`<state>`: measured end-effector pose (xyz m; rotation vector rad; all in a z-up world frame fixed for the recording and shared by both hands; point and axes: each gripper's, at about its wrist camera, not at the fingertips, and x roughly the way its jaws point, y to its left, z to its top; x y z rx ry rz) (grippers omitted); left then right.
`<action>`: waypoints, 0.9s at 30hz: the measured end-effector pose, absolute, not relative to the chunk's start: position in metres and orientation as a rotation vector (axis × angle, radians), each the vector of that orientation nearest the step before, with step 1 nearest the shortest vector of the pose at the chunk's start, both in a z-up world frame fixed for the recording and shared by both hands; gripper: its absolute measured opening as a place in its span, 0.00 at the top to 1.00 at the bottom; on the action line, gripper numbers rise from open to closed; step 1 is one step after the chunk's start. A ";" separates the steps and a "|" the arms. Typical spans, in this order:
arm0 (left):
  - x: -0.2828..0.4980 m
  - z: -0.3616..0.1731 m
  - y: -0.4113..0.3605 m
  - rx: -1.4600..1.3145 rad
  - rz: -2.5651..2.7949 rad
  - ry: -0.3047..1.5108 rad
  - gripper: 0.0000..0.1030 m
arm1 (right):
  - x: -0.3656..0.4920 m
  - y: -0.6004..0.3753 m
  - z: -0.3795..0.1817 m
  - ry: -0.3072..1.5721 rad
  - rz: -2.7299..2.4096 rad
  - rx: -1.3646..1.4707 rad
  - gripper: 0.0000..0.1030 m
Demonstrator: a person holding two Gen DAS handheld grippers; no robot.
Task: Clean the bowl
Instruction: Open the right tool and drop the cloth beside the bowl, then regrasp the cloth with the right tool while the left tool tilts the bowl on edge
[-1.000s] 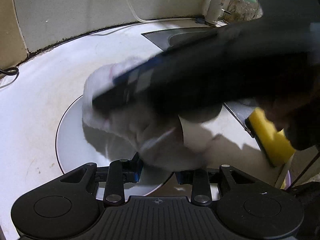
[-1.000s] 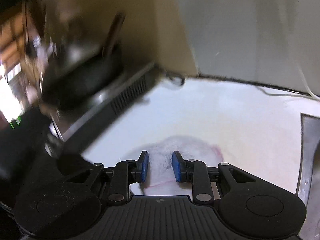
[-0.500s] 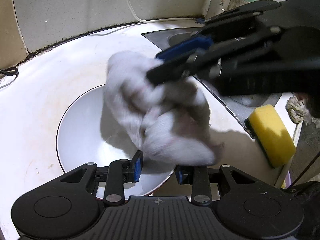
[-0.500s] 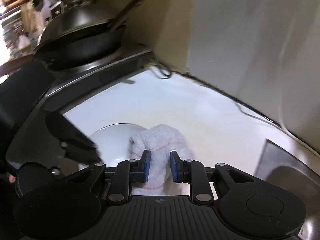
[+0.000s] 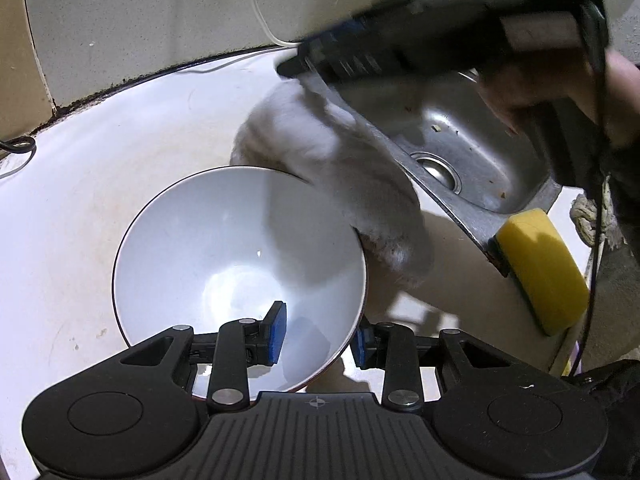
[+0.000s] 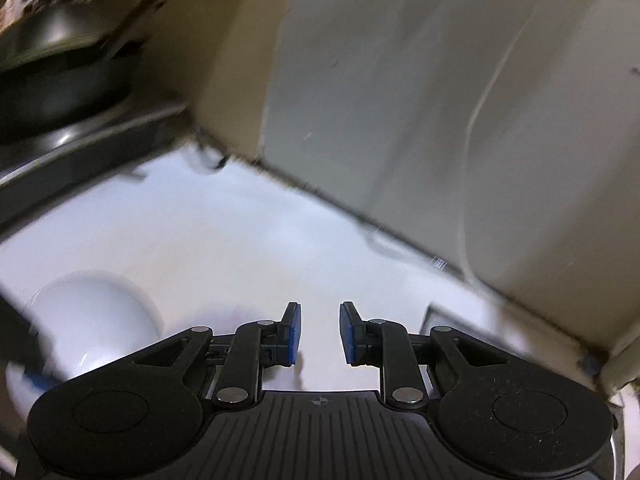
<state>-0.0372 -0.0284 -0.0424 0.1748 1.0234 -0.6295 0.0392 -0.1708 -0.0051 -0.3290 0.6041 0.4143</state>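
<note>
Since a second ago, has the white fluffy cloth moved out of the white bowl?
Yes. The white fluffy cloth has moved out of the white bowl, now beyond its far rim toward the steel sink, dropped from the right claw.

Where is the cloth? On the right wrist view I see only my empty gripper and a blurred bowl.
Observer: The white cloth is between the bowl and the sink, overlapping the bowl's far rim. It is blurred.
Operator: Is the bowl held?
Observer: Yes. The left gripper clamps its near rim, one finger inside and one outside.
Operator: Anything else to scrub with?
Observer: A yellow sponge lies at the sink's near corner.
</note>
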 end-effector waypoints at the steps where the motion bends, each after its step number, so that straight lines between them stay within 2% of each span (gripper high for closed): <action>1: -0.038 -0.043 -0.029 0.174 -0.629 1.021 0.65 | 0.038 -0.174 0.000 0.558 0.412 -0.294 0.78; 3: -0.039 -0.043 -0.029 0.169 -0.623 1.016 0.66 | 0.033 -0.180 0.005 0.508 0.428 -0.236 0.78; 6: -0.042 -0.043 -0.031 0.177 -0.607 1.006 0.68 | 0.020 -0.199 0.010 0.510 0.501 -0.082 0.68; 8: -0.044 -0.041 -0.032 0.187 -0.595 0.999 0.71 | 0.009 -0.217 0.011 0.511 0.528 0.041 0.52; 11: -0.046 -0.037 -0.032 0.192 -0.578 0.995 0.74 | -0.017 -0.253 0.013 0.494 0.496 0.200 0.37; 12: -0.045 -0.036 -0.032 0.191 -0.574 0.996 0.75 | -0.030 -0.266 0.015 0.491 0.467 0.232 0.34; 16: -0.044 -0.033 -0.033 0.191 -0.564 0.999 0.76 | -0.073 -0.294 0.016 0.537 0.417 0.216 0.33; 20: -0.042 -0.029 -0.038 0.180 -0.574 1.001 0.79 | -0.083 -0.278 0.006 0.584 0.392 0.114 0.33; 27: -0.023 -0.022 -0.009 -0.109 -0.579 1.045 0.81 | -0.072 -0.197 -0.023 0.639 0.435 -0.154 0.33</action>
